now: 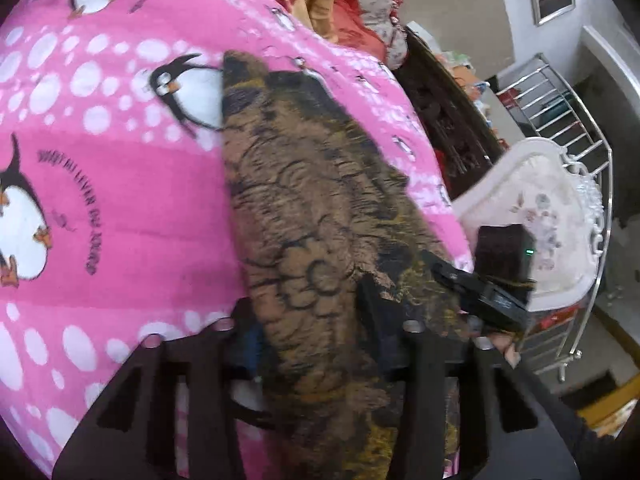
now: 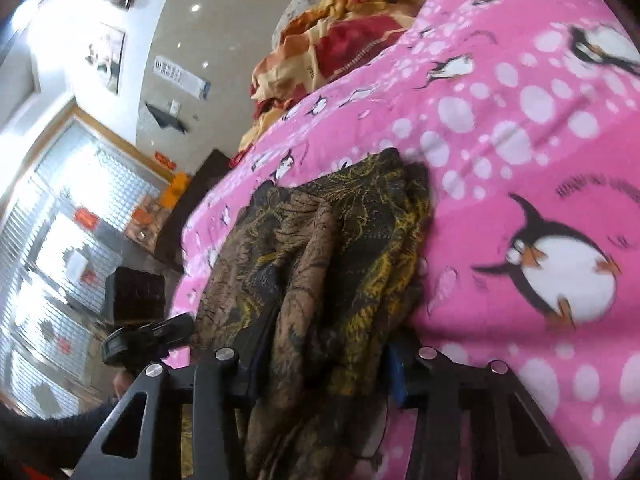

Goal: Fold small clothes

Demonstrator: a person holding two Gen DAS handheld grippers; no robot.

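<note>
A brown, black and yellow patterned cloth [image 1: 304, 184] lies stretched across a pink penguin blanket [image 1: 112, 184] on a bed. My left gripper [image 1: 308, 344] is shut on the near end of the cloth, which drapes over and between its fingers. In the right wrist view the same cloth [image 2: 320, 240] lies bunched in folds on the pink blanket [image 2: 520, 168]. My right gripper [image 2: 320, 360] is shut on that end of the cloth. The right gripper also shows in the left wrist view [image 1: 480, 296], at the cloth's right edge.
Red and yellow bedding [image 2: 340, 36] is piled at the far end of the bed. A white padded footboard [image 1: 532, 216] and a metal rack [image 1: 560, 120] stand to the right of the bed. A dark wooden piece of furniture [image 1: 448, 120] lies beyond.
</note>
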